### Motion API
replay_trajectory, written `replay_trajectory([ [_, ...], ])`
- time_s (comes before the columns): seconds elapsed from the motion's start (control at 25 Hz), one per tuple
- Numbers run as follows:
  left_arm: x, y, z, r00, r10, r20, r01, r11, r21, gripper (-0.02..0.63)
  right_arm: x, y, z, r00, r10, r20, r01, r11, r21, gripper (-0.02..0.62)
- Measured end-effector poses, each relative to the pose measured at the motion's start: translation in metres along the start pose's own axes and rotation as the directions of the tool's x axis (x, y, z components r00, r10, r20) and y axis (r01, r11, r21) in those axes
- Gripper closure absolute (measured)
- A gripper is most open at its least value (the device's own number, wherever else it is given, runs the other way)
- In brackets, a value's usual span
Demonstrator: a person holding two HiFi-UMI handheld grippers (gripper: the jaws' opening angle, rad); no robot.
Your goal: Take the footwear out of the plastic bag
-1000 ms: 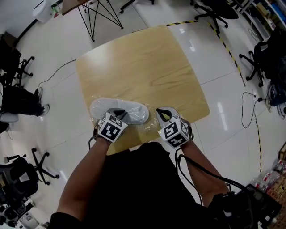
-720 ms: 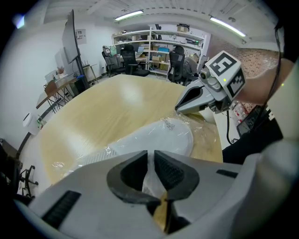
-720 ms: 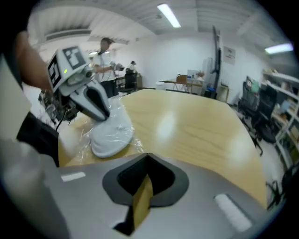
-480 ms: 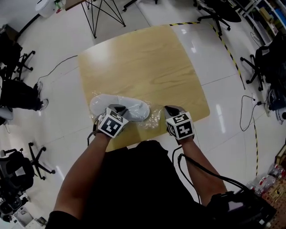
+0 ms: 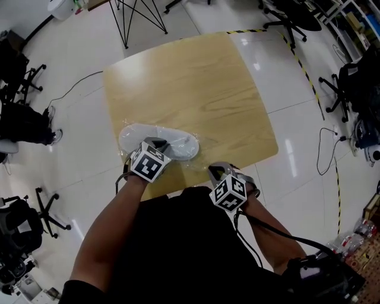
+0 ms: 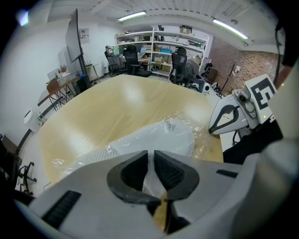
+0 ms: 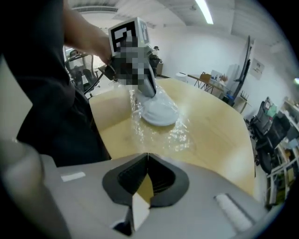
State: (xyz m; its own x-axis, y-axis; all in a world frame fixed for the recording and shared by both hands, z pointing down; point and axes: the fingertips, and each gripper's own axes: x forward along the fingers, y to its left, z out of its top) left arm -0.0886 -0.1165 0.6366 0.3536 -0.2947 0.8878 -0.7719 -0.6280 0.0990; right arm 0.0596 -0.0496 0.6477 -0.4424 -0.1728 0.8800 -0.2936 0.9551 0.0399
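Observation:
A white slipper (image 5: 172, 142) lies inside a clear plastic bag (image 5: 199, 163) near the front edge of the wooden table (image 5: 190, 83). My left gripper (image 5: 157, 144) points steeply down onto the slipper's left half. In the left gripper view its jaws (image 6: 150, 163) are shut on the slipper's white edge (image 6: 159, 137), with film around it. My right gripper (image 5: 215, 171) hangs at the table's front edge, close to my body. It (image 7: 148, 161) is shut, and stretched film of the bag (image 7: 163, 133) runs from the slipper (image 7: 159, 112) right up to its tips.
Beyond the slipper the tabletop (image 7: 219, 126) is bare wood. Office chairs (image 5: 24, 127) and a cable (image 5: 323, 148) lie on the white floor around it. Black-and-yellow tape (image 5: 297, 56) runs along the floor at the right. A black metal stand (image 5: 139, 18) is behind the table.
My right gripper has drawn back from the table's right front toward my body and rolled. The bag's loose end has followed it. The left gripper and slipper have stayed put.

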Motion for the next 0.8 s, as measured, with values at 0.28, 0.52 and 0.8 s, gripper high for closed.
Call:
replay_trajectory([
  [0.28,-0.002,0.003,0.001,0.999,0.023,0.03,-0.023,1.0,0.003,0.554,-0.019,-0.021,0.04,0.993,-0.052,0.108,0.041,0.994,0.103,0.592],
  [0.52,-0.001,-0.002,0.001,0.998,0.047,0.034,-0.047,0.999,-0.006,0.555,0.017,-0.012,0.043,0.995,0.041,0.09,-0.052,0.991,0.124,0.588],
  [0.8,0.0,-0.003,-0.001,0.998,0.042,0.036,-0.042,0.999,-0.011,0.555,0.004,-0.032,0.014,0.998,0.054,0.014,-0.055,0.98,0.189,0.583],
])
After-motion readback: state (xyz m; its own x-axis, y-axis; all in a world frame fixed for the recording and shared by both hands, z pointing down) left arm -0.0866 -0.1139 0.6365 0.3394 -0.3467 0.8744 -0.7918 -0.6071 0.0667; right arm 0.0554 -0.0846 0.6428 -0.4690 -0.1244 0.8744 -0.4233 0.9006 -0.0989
